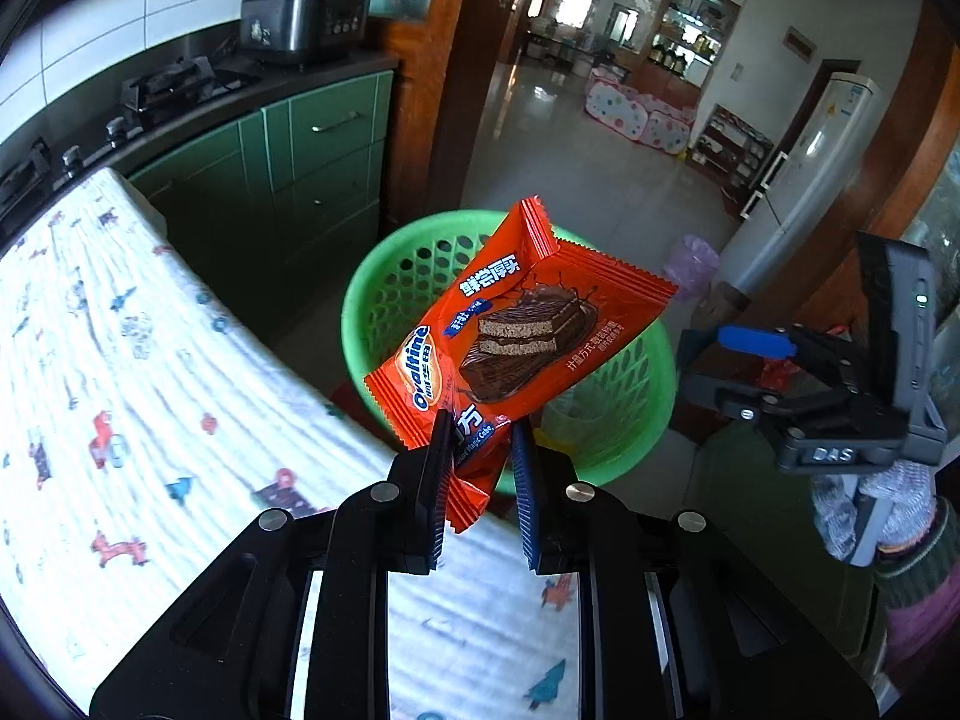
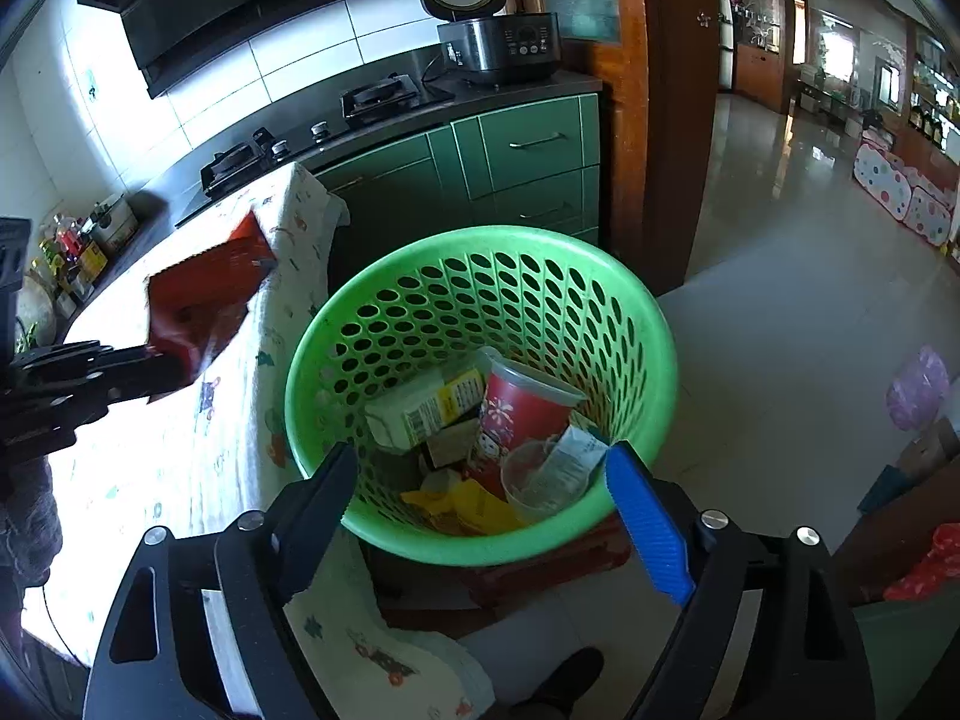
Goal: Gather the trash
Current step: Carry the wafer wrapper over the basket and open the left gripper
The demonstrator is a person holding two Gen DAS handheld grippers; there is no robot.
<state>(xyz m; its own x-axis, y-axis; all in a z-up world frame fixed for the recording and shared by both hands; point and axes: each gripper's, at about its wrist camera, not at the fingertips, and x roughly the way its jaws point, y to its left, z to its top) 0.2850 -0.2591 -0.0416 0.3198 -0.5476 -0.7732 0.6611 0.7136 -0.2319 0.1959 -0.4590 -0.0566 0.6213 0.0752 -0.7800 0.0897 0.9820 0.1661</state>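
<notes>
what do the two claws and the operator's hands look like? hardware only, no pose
Left claw: black plastic frame, silver bolts, ribbed pads, one black, one blue. Right claw: same build, one black finger, one bright blue ribbed pad; its body carries "DAS" lettering and a green LED. Hand: grey knit glove, striped cuff. No cables visible.

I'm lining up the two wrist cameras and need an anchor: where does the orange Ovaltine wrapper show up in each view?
Left wrist: the Ovaltine wrapper fills the centre, pinched at its lower corner by the left gripper, in front of the green basket.
Right wrist: the wrapper is at the left edge, seen from its dark back side, over the printed cloth.
Shared landmark: the green basket; also the rice cooker on the counter.
</notes>
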